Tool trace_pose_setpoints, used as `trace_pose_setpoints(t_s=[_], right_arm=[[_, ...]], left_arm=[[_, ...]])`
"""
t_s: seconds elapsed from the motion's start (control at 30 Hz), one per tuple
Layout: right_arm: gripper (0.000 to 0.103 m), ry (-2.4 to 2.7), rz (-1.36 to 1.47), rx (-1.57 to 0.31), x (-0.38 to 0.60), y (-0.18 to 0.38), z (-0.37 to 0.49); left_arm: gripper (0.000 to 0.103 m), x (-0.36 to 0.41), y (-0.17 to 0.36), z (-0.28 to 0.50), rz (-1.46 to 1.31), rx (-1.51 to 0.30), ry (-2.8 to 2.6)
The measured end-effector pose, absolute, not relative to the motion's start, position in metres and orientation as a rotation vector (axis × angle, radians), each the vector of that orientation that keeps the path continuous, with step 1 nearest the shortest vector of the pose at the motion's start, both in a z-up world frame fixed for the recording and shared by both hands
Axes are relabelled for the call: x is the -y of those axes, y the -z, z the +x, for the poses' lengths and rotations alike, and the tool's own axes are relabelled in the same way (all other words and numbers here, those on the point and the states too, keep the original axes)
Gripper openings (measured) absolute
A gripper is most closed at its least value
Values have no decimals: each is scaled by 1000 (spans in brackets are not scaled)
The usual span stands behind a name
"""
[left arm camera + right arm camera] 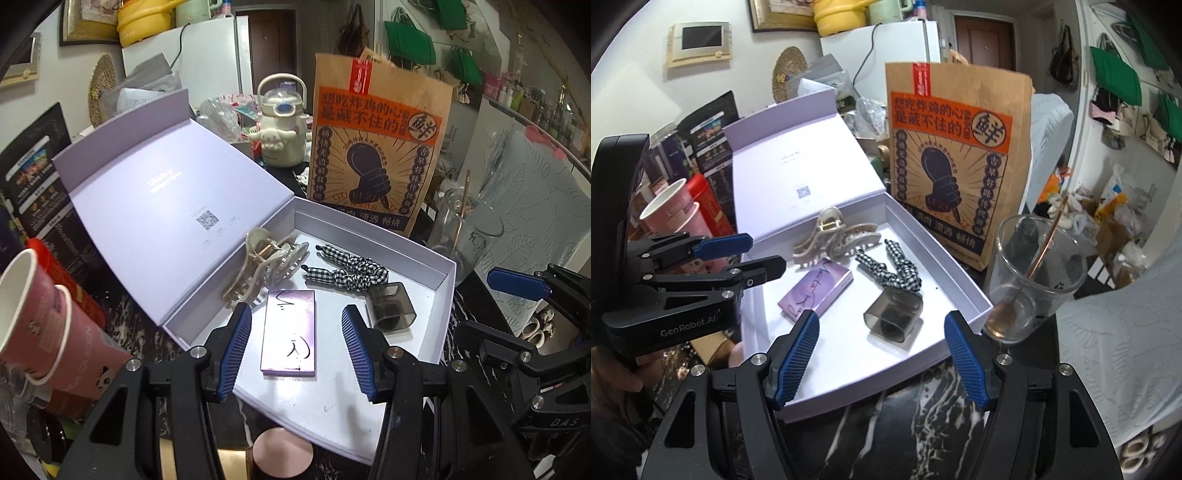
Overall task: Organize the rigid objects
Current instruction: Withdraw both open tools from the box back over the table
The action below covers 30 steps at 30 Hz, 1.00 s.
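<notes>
Underneath, black marble counter (923, 417), cluttered.

paper bag (955, 162) behind the box: orange banner reads "想吃炸鸡的心 是藏不住的", big "鲜" in a circle, bottom strip "潇洒 畅快". left gripper (750, 253) body says "GenRobot.AI". right gripper (517, 282) body says "DAS". open box lid (177, 188) has a qr code and small print too tiny to read. purple flat case (290, 332) carries black handwriting, not legible. pink paper cups (55, 328) lettering unreadable.
</notes>
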State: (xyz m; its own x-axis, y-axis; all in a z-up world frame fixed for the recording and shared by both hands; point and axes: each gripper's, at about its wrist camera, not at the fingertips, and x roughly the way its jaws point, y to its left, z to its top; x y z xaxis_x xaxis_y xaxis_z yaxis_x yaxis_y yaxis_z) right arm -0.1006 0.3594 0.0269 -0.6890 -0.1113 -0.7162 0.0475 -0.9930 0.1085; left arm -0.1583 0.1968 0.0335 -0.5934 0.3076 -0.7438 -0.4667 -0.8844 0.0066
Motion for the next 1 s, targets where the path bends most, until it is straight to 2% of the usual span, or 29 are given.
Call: trace_pose_setpoints(t_s=[0.73,0.8,0.93,1.0], right_arm=[[78,2825,1036,82,-328,-62,-45],[78,2821,1021,85,-325,-65,-41],[79,2814,999,74,-318,-69,-33],[81,2811,989,65,-314,-71,-30]], left_arm=[[50,-159,-72,-102,-999,-216,-2506],[55,-156,-73,-97,-1004,-219,-2513],[78,-147,-77,-86,-978,-229,-2546],[81,-142,-79,-80,-963,-224,-2567]])
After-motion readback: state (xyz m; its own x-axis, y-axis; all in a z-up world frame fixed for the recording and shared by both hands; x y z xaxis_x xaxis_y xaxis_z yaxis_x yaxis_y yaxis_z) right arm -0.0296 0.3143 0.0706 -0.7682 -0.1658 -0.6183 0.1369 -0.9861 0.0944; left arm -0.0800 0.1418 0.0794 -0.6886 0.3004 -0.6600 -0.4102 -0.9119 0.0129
